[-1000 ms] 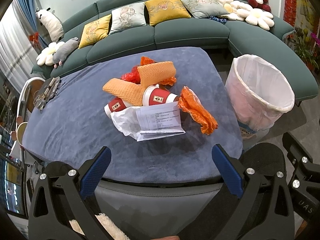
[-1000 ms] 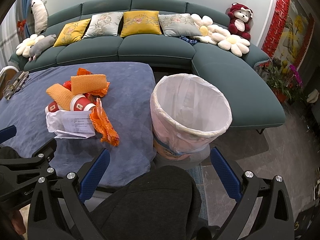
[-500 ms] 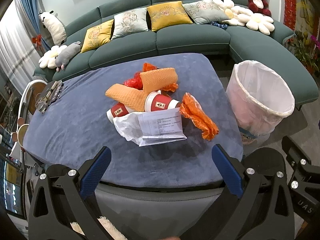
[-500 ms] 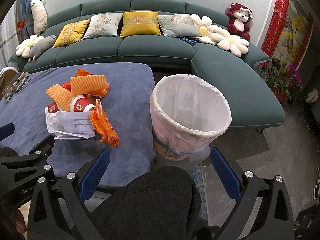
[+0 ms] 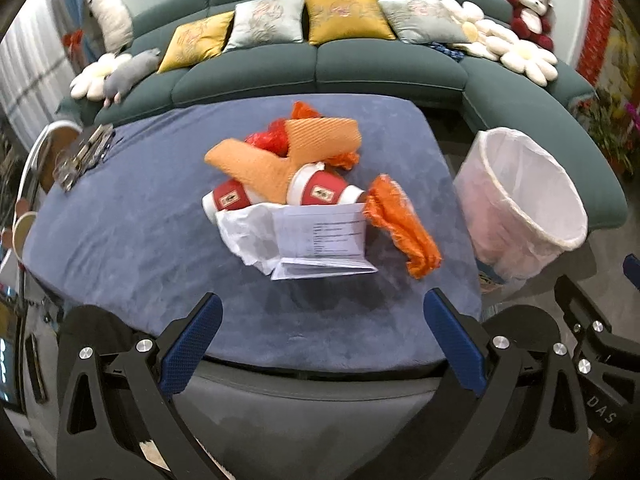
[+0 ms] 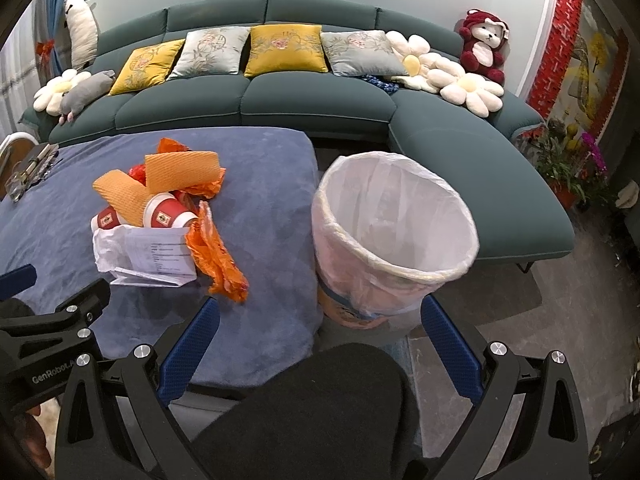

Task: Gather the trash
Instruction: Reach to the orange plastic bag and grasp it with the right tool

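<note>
A heap of trash lies mid-table on the blue cloth: two red paper cups (image 5: 320, 191) (image 6: 166, 214), orange foam sheets (image 5: 256, 168) (image 6: 182, 170), a crumpled orange wrapper (image 5: 402, 226) (image 6: 216, 258), and white paper with a printed slip (image 5: 320, 242) (image 6: 156, 258). A bin with a white liner (image 5: 520, 200) (image 6: 394, 232) stands on the floor right of the table. My left gripper (image 5: 322, 340) is open, short of the pile near the table's front edge. My right gripper (image 6: 318, 344) is open, low before the bin.
The table's blue cloth (image 5: 120, 220) (image 6: 272, 208) has metal tools (image 5: 82, 156) at its far left corner. A green sofa (image 6: 320, 104) with cushions and plush toys curves behind. A dark-clothed knee (image 6: 320, 408) sits under my right gripper. Potted flowers (image 6: 576, 160) stand right.
The left wrist view has crept forward, so the trash pile sits lower and nearer. The right gripper has shifted slightly toward the bin. Both stay open.
</note>
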{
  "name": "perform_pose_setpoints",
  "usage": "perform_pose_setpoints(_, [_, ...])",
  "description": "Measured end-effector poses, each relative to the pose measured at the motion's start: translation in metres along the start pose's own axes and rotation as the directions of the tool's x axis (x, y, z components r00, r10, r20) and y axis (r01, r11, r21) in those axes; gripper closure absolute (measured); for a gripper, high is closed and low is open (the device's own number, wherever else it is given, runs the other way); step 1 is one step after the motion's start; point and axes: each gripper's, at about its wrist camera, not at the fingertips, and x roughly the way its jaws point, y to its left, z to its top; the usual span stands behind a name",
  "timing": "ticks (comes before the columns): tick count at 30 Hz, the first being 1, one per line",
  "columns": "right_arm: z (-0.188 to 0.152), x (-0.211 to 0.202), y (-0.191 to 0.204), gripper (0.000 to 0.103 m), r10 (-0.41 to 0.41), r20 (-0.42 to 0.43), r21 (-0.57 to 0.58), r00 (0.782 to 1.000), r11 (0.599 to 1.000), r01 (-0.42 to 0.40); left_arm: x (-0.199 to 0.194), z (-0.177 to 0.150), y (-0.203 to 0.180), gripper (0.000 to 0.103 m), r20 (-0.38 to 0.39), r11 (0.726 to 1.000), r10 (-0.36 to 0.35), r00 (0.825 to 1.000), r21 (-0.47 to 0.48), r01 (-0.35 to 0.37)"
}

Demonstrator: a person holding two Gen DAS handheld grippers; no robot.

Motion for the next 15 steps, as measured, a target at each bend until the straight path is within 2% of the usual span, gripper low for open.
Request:
perform_pose_setpoints(6, [0.007, 0.017, 0.032, 0.007, 0.025, 0.003, -0.049, 1.0, 0.998, -0.025, 0.018, 0.001, 0.023, 0.007, 0.005, 1.0, 0.017, 1.0, -0.025, -0.016])
perform_pose_setpoints(12, [0.016, 0.04, 0.06, 0.007, 0.067, 0.015, -0.063, 0.998, 0.996, -0.066, 0.041, 0.005, 0.046, 0.008, 0.005, 0.999, 0.0, 1.0, -0.053, 0.0])
perform_pose_setpoints(15, [0.022, 0.056, 0.072, 0.007, 0.082, 0.001, -0.068, 0.997, 0.994, -0.081, 0.054, 0.007, 0.055, 0.007, -0.009, 0.998, 0.021, 1.0, -0.051, -0.022])
